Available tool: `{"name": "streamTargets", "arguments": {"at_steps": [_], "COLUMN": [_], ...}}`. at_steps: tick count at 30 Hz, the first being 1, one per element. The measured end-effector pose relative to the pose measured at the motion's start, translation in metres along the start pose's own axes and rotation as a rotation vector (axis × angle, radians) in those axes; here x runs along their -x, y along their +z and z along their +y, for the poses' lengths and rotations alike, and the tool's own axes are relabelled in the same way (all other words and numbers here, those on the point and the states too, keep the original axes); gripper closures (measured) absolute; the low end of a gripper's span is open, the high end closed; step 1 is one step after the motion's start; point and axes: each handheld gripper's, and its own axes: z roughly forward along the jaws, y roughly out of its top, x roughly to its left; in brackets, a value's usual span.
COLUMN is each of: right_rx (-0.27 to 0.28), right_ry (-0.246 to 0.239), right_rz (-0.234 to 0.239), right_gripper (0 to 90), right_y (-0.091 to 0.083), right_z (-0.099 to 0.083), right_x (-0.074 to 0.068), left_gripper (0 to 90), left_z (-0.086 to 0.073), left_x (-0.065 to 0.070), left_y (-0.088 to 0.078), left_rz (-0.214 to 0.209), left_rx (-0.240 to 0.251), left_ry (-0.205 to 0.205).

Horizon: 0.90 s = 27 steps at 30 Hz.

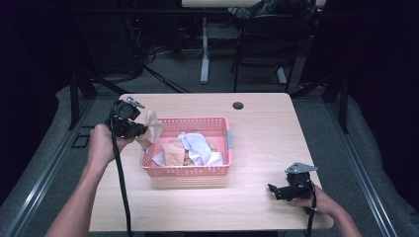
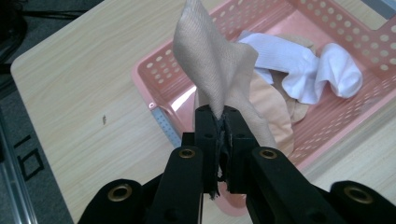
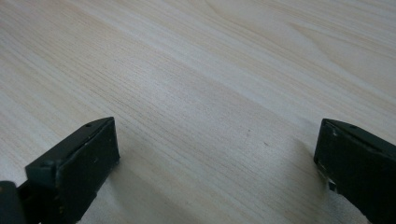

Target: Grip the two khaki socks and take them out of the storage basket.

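Where the light wooden table [image 1: 257,128] fills the middle of the high view, a small dark round hole [image 1: 238,105] sits near its far edge, and grey floor runs along both sides. On the left half of the tabletop stands a pink perforated plastic basket [image 1: 197,171], its long side facing the person. Inside it lies a loose heap of garments: white socks [image 1: 200,148] crumpled toward the middle and right, and a beige piece [image 1: 174,152] lying flat beside them toward the left.

Over the basket's left rim, the left gripper [image 1: 140,130] is held up in the person's left hand [image 1: 101,143], with its black cable trailing down along the forearm. In the left gripper view its jaws are pressed together on a beige stocking-like cloth [image 2: 215,60], which stands up from the pinch in a tall fold above the basket wall [image 2: 161,77]; the rest of the cloth drapes down behind the jaws toward the basket's near corner.

Near the table's front right corner, well apart from the basket, the right gripper [image 1: 274,190] rests low by the tabletop in the person's right hand [image 1: 321,200], grey three-cornered plate on top. In the right gripper view its jaws stand wide apart with nothing between them, just bare wood grain.
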Motion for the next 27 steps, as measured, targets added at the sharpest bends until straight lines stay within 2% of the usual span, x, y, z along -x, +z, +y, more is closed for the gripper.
{"name": "streamTargets", "arguments": {"at_steps": [2,4,14,23,27], "right_rx": [-0.002,-0.002,-0.002,-0.002,0.0], "right_ry": [-0.003,-0.002,-0.002,-0.003,-0.003], "right_rz": [0.0,0.0,0.0,0.0,-0.001], "right_gripper": [0.0,0.0,0.0,0.0,0.0], "right_y": [0.0,0.0,0.0,0.0,0.0], "right_z": [0.0,0.0,0.0,0.0,0.0], "right_x": [0.0,0.0,0.0,0.0,0.0], "left_gripper": [86.4,86.3,86.4,86.4,86.3], "left_z": [-0.001,-0.003,-0.013,-0.029,-0.037], "left_x": [-0.003,-0.006,-0.023,-0.04,-0.046], "left_y": [-0.004,-0.008,-0.025,-0.035,-0.037], "left_rz": [-0.013,-0.009,0.031,0.071,0.057], "left_rx": [0.012,0.015,0.024,0.016,0.023], "left_ry": [-0.009,-0.013,-0.039,-0.078,-0.091]}}
